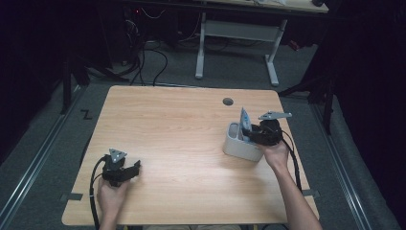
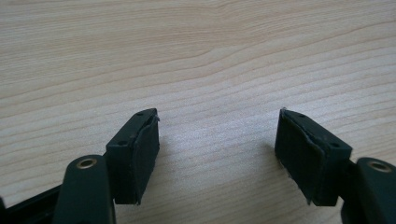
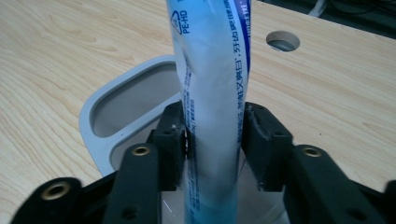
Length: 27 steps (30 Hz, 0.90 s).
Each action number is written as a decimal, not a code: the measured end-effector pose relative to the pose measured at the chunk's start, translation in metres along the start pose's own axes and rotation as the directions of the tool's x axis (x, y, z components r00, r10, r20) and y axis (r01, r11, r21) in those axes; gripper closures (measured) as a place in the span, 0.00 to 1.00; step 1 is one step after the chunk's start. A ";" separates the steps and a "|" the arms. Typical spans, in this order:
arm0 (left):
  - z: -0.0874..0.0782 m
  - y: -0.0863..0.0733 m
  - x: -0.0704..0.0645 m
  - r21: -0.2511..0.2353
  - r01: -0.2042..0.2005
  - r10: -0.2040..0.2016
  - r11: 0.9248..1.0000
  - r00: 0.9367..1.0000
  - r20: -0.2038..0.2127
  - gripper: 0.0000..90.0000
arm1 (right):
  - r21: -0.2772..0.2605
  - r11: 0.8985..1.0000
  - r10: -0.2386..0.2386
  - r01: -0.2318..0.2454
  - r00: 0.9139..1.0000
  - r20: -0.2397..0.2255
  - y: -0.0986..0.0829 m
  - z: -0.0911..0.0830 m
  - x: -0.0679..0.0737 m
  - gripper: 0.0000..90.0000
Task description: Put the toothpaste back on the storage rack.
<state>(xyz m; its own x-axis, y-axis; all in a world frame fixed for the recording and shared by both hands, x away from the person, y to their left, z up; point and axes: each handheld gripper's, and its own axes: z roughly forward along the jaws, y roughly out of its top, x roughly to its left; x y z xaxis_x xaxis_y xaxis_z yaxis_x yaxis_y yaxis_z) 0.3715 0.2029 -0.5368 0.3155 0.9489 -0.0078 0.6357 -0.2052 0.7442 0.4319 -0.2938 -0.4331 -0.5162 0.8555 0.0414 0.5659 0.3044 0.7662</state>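
Right gripper view: tube (image 3: 212,93) in hand-held gripper (image 3: 212,144)

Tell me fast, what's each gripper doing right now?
Left gripper: open, nothing between its fingers, low over the bare table.
Right gripper: shut on the toothpaste tube, over the grey holder.

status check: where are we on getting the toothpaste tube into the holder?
Done: the right tool is clamped on the toothpaste tube, upright with its lower end inside the white holder. In hand: the tube, not yet released. Left, probably: open and pull clear. The left tool sits open over bare table, holding nothing.
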 end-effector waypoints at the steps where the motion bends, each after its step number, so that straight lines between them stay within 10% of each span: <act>1: 0.000 0.000 0.000 0.000 0.000 0.000 1.000 1.000 0.000 0.34 | 0.002 1.000 -0.002 0.002 1.000 0.003 0.000 0.000 0.000 0.64; 27: 0.000 0.000 0.000 -0.001 -0.001 0.001 1.000 1.000 0.000 0.34 | -0.068 0.998 -0.010 0.013 0.999 0.035 -0.001 -0.015 0.004 0.50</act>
<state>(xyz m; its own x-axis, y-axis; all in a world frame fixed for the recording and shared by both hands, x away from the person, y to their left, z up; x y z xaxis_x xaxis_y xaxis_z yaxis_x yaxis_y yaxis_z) 0.3715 0.2029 -0.5369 0.3157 0.9488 -0.0073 0.6351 -0.2056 0.7446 0.4195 -0.2967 -0.4243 -0.4988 0.8666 0.0109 0.5142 0.2858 0.8087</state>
